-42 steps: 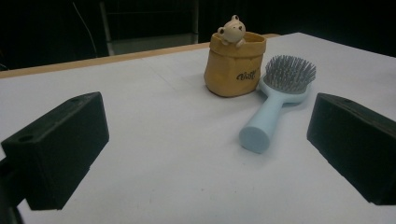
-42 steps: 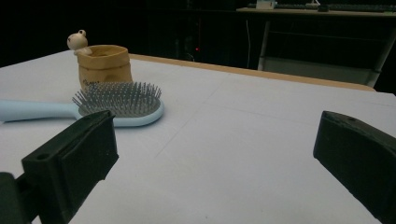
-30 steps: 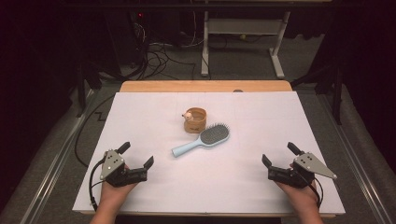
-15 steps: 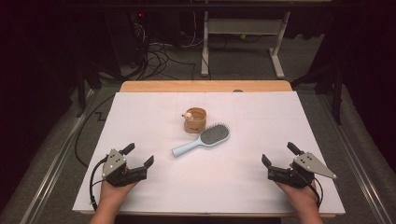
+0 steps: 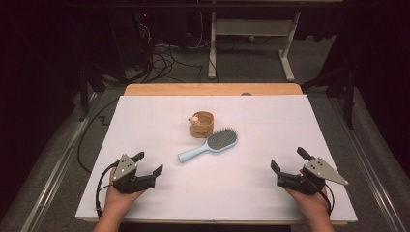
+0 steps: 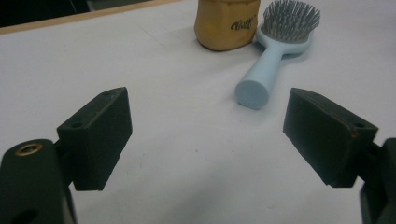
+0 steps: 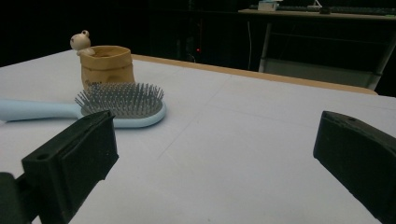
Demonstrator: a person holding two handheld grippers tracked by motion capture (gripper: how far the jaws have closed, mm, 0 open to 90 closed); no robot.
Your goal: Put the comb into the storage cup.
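**Two grippers, one brush, one pot**

Near edge: left gripper (image 5: 149, 163) spread, jaws just closing a little, nothing between; right gripper (image 5: 287, 159) spread, empty. Mid-table (image 5: 145, 121): one pale-blue hairbrush (image 5: 209, 144). Just beyond it: one tan pot (image 5: 202, 125).

Both hands rest low at the table's (image 5: 145, 203) near edge, left gripper (image 5: 147, 164) with nothing between its jaws as they have just been closing, right gripper (image 5: 288, 161) agape.
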